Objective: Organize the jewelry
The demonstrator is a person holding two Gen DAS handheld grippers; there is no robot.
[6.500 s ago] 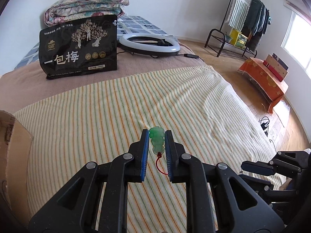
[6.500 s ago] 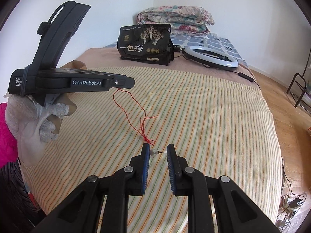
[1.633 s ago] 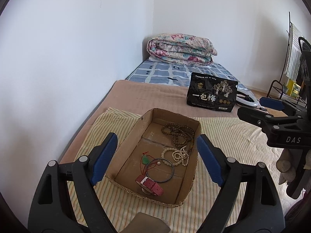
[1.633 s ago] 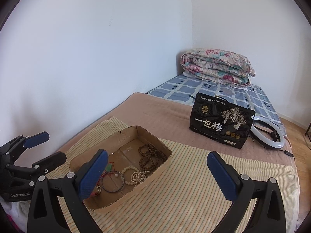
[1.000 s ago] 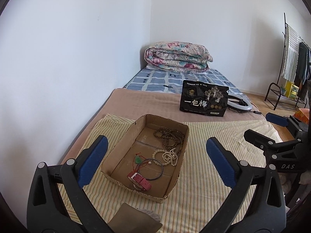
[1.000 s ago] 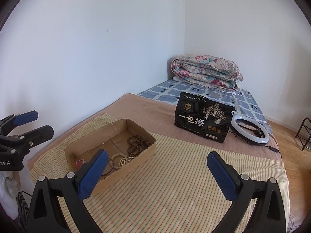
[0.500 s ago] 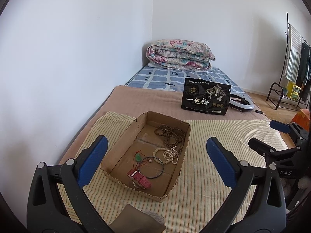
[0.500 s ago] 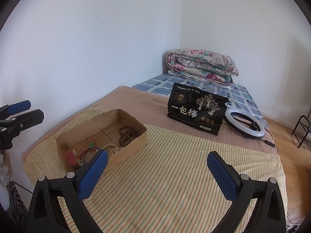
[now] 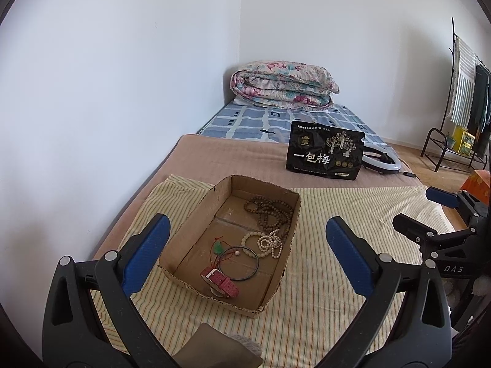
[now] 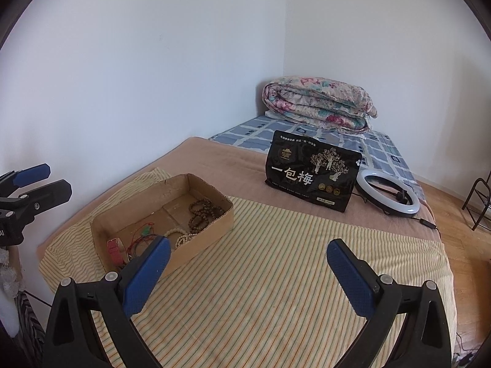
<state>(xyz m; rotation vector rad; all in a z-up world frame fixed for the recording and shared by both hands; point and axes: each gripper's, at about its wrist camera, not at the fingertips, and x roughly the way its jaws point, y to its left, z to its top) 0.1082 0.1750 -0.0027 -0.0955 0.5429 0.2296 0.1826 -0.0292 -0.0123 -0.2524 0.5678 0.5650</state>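
Observation:
An open cardboard box [image 9: 277, 279] [image 10: 214, 219] sits on the striped cloth [image 9: 337, 214]. In it lie a brown bead necklace [image 9: 270, 211] [image 10: 202, 211], a white bead string [image 9: 270, 240], a green pendant on red cord [image 9: 218, 247] [image 10: 145, 230], a dark bangle [image 9: 242, 263] and a red watch [image 9: 219, 280] [image 10: 114, 250]. My left gripper [image 9: 247, 245] is wide open and empty, raised in front of the box. My right gripper [image 10: 247, 260] is wide open and empty, raised over the cloth right of the box; it also shows in the left wrist view [image 9: 429, 214].
A black snack bag [image 9: 325, 155] [image 10: 313, 174] stands behind the cloth. A ring light [image 10: 388, 196] lies beside it. A folded floral quilt [image 9: 284, 86] lies by the far wall. A clothes rack [image 9: 460, 107] stands on the wooden floor at right.
Both grippers held the pendant and cord over the cloth earlier; both are now open and empty and the pendant lies in the box. In the last second both have drawn back slightly.

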